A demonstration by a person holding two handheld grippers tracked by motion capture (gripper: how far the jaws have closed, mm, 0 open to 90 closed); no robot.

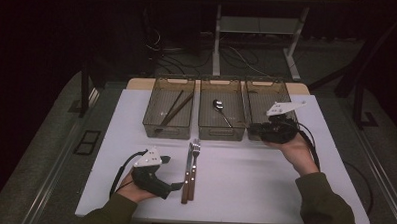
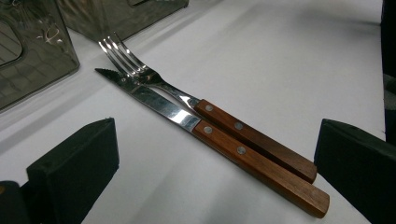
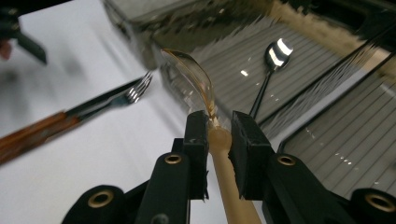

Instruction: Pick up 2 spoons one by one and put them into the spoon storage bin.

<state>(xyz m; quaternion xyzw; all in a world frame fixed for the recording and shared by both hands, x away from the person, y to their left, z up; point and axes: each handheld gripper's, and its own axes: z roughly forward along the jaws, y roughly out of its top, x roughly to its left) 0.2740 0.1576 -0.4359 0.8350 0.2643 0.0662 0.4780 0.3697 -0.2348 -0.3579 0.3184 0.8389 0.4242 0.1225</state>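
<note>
My right gripper [image 1: 252, 128] [image 3: 219, 130] is shut on a spoon [image 3: 195, 77] with a beige handle and a clear amber bowl, held above the front edge of the bins. A wood-handled fork [image 1: 195, 159] [image 2: 140, 70] and knife [image 1: 186, 174] [image 2: 161, 106] lie side by side on the white table [image 1: 244, 178], tips toward the bins. My left gripper [image 1: 170, 173] [image 2: 215, 135] rests low on the table just left of their handles, open, with both handles lying ahead between its jaws.
Three smoky clear bins stand in a row at the back. The left bin [image 1: 151, 115] holds chopsticks [image 1: 174, 108], the middle bin [image 1: 206, 130] a metal spoon [image 1: 220, 109] [image 3: 275, 51], and the right bin [image 1: 259, 91] sits behind my right hand.
</note>
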